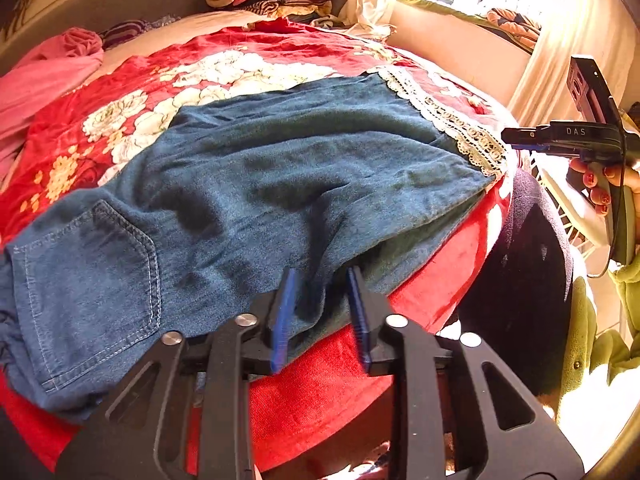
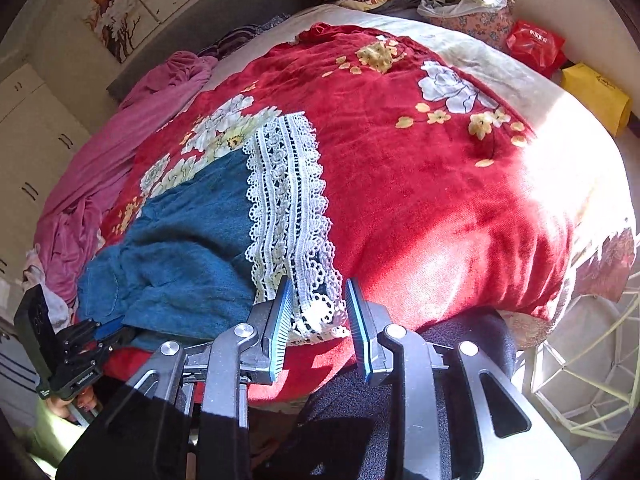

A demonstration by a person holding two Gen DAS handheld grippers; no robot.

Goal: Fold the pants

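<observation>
Both jaws stand apart, holding nothing. On the left gripper (image 1: 322, 316) they hover over the near edge of the denim pants (image 1: 256, 184), which lie spread across the red floral blanket (image 2: 420, 184) on the bed (back pocket (image 1: 92, 272) at the left). Those of the right gripper (image 2: 318, 328) frame the white lace hem (image 2: 288, 200) at the pants' other end.
</observation>
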